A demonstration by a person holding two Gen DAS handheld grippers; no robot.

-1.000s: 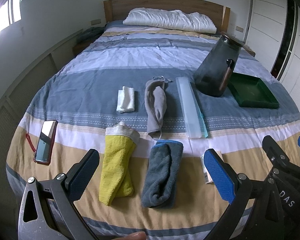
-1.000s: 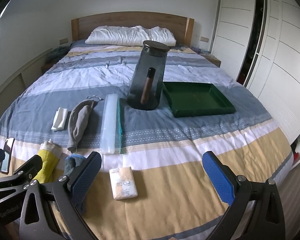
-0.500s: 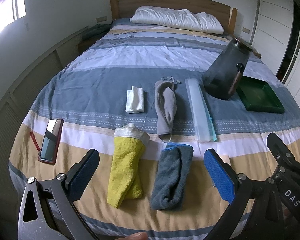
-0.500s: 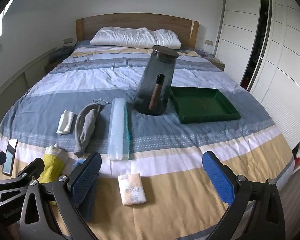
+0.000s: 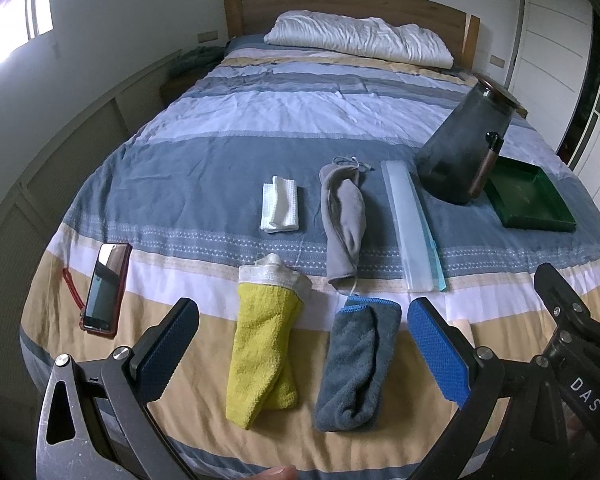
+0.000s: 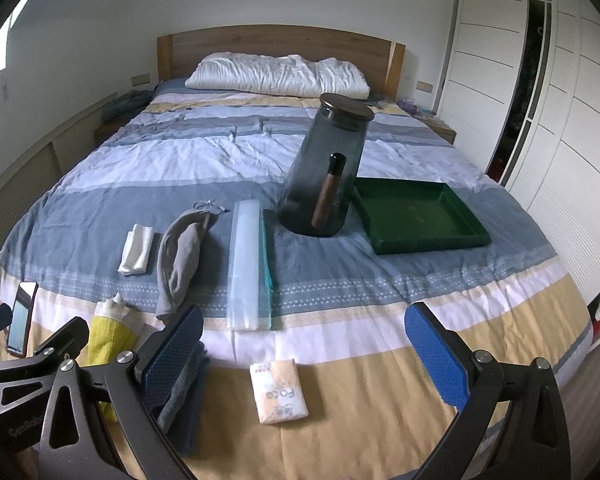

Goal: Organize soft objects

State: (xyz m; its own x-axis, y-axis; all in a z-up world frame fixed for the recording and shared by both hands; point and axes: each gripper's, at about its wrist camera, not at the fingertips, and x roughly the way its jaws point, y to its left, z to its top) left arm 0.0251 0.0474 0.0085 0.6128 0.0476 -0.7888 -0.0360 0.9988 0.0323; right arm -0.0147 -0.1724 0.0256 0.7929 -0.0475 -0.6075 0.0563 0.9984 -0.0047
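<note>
Four rolled cloths, one tissue pack, one green tray on a striped bed — both grippers spread, empty.

Striped bed, yellow towel, grey towel, phone, green tray, smoky jar

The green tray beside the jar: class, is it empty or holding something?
Empty. The green tray shows only its bare floor in both views; nothing lies inside.
</note>
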